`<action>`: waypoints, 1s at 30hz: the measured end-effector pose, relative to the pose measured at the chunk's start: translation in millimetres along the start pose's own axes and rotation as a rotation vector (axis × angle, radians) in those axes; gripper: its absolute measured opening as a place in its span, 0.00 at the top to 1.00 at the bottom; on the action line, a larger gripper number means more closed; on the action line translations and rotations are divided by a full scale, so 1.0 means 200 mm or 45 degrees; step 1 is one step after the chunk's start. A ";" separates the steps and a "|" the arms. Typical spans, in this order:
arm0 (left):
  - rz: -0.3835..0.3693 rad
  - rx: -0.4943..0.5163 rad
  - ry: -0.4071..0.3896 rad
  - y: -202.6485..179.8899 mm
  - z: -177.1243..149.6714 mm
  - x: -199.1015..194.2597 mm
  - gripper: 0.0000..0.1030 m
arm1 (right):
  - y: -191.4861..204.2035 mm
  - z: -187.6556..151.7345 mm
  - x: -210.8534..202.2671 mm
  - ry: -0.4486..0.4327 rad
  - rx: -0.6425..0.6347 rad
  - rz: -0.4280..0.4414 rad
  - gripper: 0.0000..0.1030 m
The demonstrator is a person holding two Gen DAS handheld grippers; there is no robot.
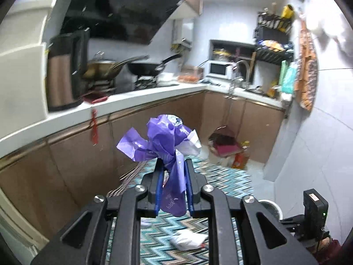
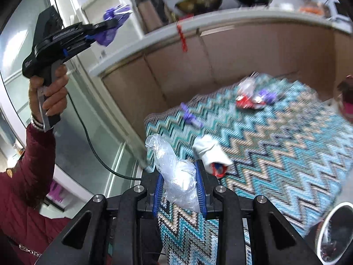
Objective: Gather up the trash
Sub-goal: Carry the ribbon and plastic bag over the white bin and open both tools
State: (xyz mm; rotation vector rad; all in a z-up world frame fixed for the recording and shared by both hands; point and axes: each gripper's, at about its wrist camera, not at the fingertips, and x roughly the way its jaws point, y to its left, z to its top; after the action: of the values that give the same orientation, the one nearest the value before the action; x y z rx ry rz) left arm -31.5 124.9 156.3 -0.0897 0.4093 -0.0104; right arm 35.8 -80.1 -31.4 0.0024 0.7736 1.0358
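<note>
A: How far along is the collecting?

B: Partway, I'd judge. The left gripper is clamped on a purple plastic bag, the right gripper on a clear plastic wrap; both pieces hang above the zigzag rug.

A: What's left?

B: On the rug: a white wad just past the right gripper, a purple scrap nearer the cabinets, and a red-and-purple wrapper pile at the rug's far end.

A: Room to move?

B: The bin stands off the rug's near corner. The countertop edge overhangs the rug's cabinet side; the rug's middle lies open.
</note>
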 end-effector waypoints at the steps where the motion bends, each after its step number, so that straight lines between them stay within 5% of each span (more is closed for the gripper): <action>1: -0.026 0.008 -0.005 -0.04 0.01 0.00 0.84 | -0.01 0.00 -0.07 -0.037 0.010 -0.034 0.74; 7: -0.221 0.060 0.056 -0.35 -0.03 0.12 0.84 | -0.13 -0.01 -0.39 -0.227 0.126 -0.216 0.74; 16: -0.482 0.175 0.260 -0.98 -0.21 0.57 0.84 | -0.53 -0.15 -0.80 -0.454 0.394 -0.540 0.74; 24: -0.643 0.299 0.483 -1.53 -0.44 1.04 0.84 | -0.97 -0.37 -0.95 -0.442 0.628 -0.832 0.73; 30: -0.694 0.397 0.658 -1.89 -0.69 1.39 0.84 | -1.33 -0.54 -0.96 -0.403 0.805 -0.909 0.73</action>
State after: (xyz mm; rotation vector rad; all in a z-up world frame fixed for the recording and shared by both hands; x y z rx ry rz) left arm 172.0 -271.1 -46.7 0.1157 0.8833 -0.6444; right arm 124.3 -408.2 -93.8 0.3963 0.7014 0.0831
